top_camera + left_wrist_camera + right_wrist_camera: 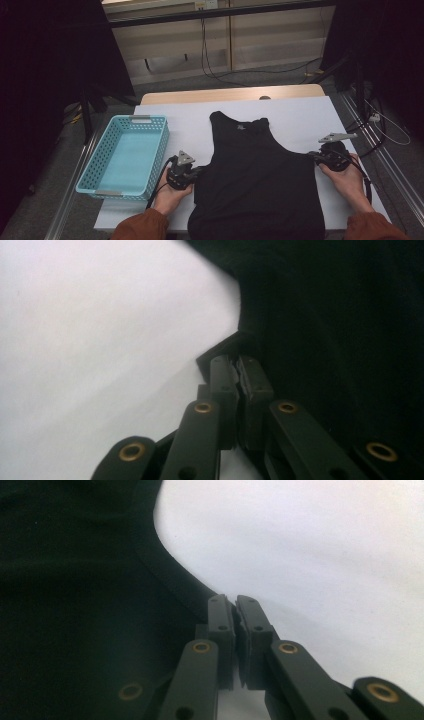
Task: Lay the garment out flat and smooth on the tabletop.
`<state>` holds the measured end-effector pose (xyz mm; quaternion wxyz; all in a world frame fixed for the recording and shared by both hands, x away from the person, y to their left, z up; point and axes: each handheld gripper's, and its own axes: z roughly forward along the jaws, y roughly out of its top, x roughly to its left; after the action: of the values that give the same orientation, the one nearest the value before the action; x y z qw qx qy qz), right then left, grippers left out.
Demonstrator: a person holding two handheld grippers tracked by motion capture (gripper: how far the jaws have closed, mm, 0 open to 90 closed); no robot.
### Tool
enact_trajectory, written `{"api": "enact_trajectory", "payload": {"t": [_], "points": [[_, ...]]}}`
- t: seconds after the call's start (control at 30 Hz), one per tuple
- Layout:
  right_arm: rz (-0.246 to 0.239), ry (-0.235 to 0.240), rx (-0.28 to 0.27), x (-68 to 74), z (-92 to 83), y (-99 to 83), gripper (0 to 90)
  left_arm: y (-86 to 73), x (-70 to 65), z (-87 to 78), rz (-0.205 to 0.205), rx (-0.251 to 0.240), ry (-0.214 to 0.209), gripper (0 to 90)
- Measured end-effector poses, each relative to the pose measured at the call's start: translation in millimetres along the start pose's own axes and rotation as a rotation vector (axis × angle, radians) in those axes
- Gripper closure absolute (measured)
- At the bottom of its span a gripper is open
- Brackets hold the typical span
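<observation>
Black cloth, pinched flat between the jaws of the left gripper (pixel 236 362): pressed together at the centre of the left gripper view, with a small nub from the edge of the tank top (pixel 330 315) wrapped round their tips, right at the meeting of dark armhole curve and white table cover (pixel 90 330). Same on the other side: closed tight in the right gripper (pixel 234 601), mid-frame in the right gripper view, on the rim of the armhole curving down from the upper left. Held at the very edge, probably so as to catch the cloth alone and leave the cover beneath undisturbed. Gripped at matching spots, just under both armholes, likely to keep the garment level and square for a fold or a lift. From above: left hand (pixel 172 195) at lower centre-left, right hand (pixel 347 177) at lower right, each low over the table and pointing inward at the garment. Spread flat across the middle of the high view, neck toward the top of the frame, hem at the bottom edge. Set just to the left of it, apart from the cloth and open side up: a light blue basket (pixel 161 137) with nothing in it, plausibly waiting to take the folded top.
</observation>
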<state>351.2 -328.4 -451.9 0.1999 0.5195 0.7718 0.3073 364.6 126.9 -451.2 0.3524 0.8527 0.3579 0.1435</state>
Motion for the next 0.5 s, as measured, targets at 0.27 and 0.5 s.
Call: {"api": "enact_trajectory", "payload": {"t": [0.27,0.5], "points": [[-0.002,0.004,-0.006,-0.8,0.4,-0.2,86.6,5.4,-8.7,-3.8,-0.031,-0.025,-0.080,86.2],[-0.001,0.000,-0.005,-0.2,0.2,-0.2,86.5,-0.7,-13.0,-17.4,0.015,-0.037,-0.106,75.7]]}}
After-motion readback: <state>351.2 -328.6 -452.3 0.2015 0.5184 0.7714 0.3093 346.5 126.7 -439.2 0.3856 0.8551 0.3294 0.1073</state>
